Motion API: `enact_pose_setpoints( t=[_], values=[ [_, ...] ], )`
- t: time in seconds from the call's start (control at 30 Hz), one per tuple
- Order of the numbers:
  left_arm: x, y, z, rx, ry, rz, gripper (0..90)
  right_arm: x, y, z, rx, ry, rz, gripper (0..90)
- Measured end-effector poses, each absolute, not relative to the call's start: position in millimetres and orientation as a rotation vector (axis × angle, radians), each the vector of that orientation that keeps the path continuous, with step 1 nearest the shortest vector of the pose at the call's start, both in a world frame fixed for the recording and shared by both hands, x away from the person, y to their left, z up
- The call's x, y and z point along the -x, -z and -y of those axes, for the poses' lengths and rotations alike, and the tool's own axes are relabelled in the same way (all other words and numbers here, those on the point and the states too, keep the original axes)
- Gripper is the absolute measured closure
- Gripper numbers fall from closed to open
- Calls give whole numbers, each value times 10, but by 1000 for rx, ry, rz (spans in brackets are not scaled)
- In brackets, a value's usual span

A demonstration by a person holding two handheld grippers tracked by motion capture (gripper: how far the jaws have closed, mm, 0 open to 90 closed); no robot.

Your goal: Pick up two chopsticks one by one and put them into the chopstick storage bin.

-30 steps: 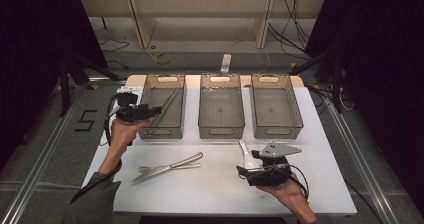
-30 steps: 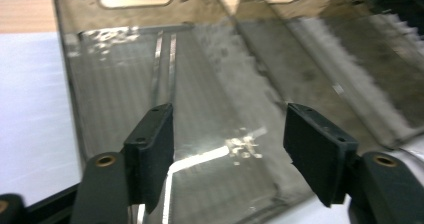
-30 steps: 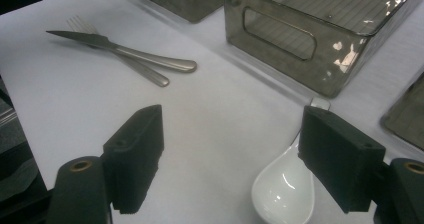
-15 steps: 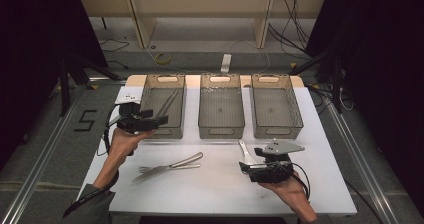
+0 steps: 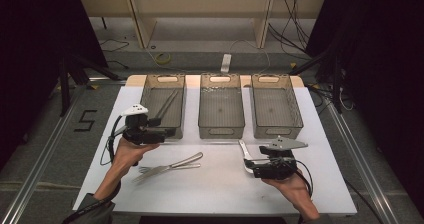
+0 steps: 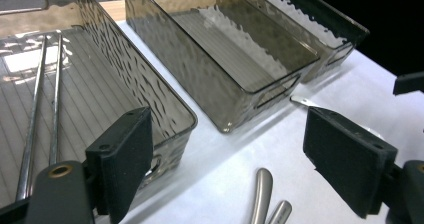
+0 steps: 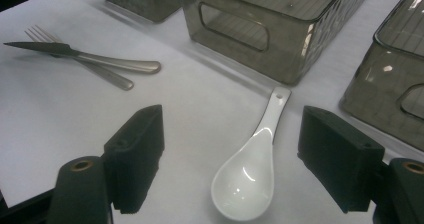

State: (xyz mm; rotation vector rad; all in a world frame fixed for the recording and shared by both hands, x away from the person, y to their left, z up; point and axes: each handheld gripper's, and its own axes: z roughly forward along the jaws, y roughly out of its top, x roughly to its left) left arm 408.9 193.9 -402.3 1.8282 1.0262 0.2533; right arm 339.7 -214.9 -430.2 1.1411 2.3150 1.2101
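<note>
Two metal chopsticks (image 5: 167,104) (image 6: 37,99) lie inside the left smoked bin (image 5: 165,79) (image 6: 145,84). My left gripper (image 5: 170,132) (image 6: 232,159) hovers just in front of that bin's near end. Its jaws have just been opening and hold nothing. A fork and knife (image 5: 170,165) lie crossed on the white table (image 5: 215,194); their handle ends (image 6: 262,194) sit below the left jaws. A white ceramic spoon (image 5: 244,151) (image 7: 247,179) rests on the table between the open jaws of my right gripper (image 5: 250,166) (image 7: 232,154), and the pads are clear of it.
The middle bin (image 5: 221,79) (image 6: 175,49) and the right bin (image 5: 270,79) stand beside the left one along the table's far side. In the right gripper view the knife (image 7: 100,60) and fork (image 7: 117,80) lie far left.
My left gripper has drawn back from the left bin toward the near side, its jaws wider. The chopsticks now lie in the bin. The right gripper has stayed by the spoon.
</note>
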Motion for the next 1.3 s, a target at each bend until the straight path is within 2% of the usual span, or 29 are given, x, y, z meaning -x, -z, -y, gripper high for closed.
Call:
enact_pose_setpoints(
  t=[0.83, 1.3],
  values=[
    [-3805, 4155, -1804, -1956, -256, -955, 183, -3641, 4381, 2095, -1240, -1153, -2350, 272],
    [-3677, 4174, -1794, -1935, -209, -937, 169, -3860, 4441, 2024, -1305, -1062, -2383, 289]
  ],
)
